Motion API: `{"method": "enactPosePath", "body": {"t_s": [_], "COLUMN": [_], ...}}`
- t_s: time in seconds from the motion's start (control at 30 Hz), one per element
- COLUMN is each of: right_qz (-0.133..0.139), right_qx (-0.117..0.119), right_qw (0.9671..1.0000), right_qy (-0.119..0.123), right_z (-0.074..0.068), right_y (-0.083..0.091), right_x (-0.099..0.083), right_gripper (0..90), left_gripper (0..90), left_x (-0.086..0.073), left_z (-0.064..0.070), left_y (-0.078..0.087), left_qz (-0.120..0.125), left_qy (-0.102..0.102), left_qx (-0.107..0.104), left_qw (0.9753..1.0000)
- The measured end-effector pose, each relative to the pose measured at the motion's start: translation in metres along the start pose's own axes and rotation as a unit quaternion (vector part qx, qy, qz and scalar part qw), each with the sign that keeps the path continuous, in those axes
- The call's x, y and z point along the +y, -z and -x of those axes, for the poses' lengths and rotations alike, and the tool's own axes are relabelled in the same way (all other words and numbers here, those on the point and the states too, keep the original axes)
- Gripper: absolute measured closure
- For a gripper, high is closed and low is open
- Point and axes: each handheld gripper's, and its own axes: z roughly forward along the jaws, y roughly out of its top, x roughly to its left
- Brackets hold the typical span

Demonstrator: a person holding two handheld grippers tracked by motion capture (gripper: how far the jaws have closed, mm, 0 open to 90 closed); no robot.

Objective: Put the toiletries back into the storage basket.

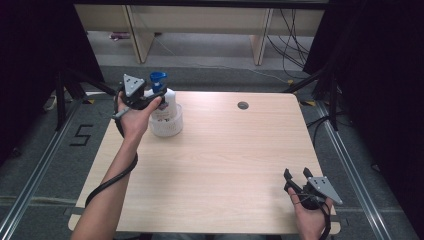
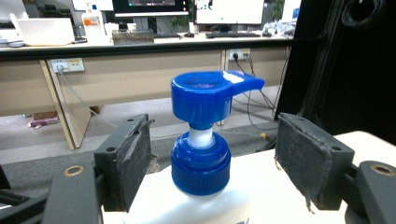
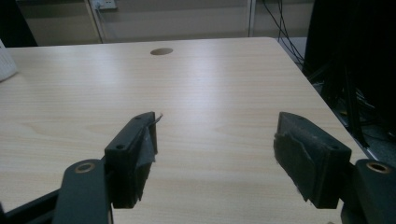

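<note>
The bottle [image 2: 205, 196] ran off the frame's bottom edge — its label [image 1: 161, 112] sat partly behind the hand [image 1: 134, 119] — print too small to read.

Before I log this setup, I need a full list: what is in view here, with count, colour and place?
Pump bottle: one, white with blue pump head, standing in the tub, far left of the table.
Tub: one, clear plastic, far-left table area, around the bottle's base.
Table: one, light wood, with a round cable hole near its far edge.
Left gripper: one, black, open, jaws either side of the bottle's neck.
Right gripper: one, black, open, over the table's near right corner.
</note>
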Motion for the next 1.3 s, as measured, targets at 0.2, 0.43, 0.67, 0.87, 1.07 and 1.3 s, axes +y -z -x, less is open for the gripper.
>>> {"method": "enactPosePath", "body": {"t_s": [0.2,0.43,0.67,0.87,1.07,1.3], "right_qz": [0.005,-0.006,-0.002,-0.003,-0.004,-0.002], "right_qx": [-0.008,-0.017,-0.017,-0.016,-0.013,-0.003], "right_qw": [1.0000,0.9998,0.9998,0.9999,0.9999,1.0000], "right_qy": [-0.003,0.002,0.007,0.004,0.011,0.007], "right_z": [-0.001,-0.001,-0.002,-0.002,-0.002,-0.003], "right_y": [0.000,0.002,0.002,0.003,0.002,0.002], "right_x": [-0.001,0.000,0.000,0.000,0.000,0.000], "right_gripper": [30.5,30.5,30.5,30.5,30.5,30.5], "left_gripper": [27.2,27.4,27.7,28.7,28.6,28.7], "left_x": [-0.005,-0.018,-0.035,-0.060,-0.089,-0.121], "left_z": [0.000,-0.004,-0.005,-0.004,-0.004,-0.006], "left_y": [0.016,0.031,0.050,0.065,0.080,0.091], "left_qz": [-0.003,-0.008,-0.009,-0.013,-0.026,-0.043], "left_qy": [-0.007,-0.003,0.004,0.004,-0.001,-0.011], "left_qx": [-0.008,-0.012,-0.025,-0.033,-0.035,-0.030], "left_qw": [0.9999,0.9999,0.9996,0.9994,0.9990,0.9985]}}
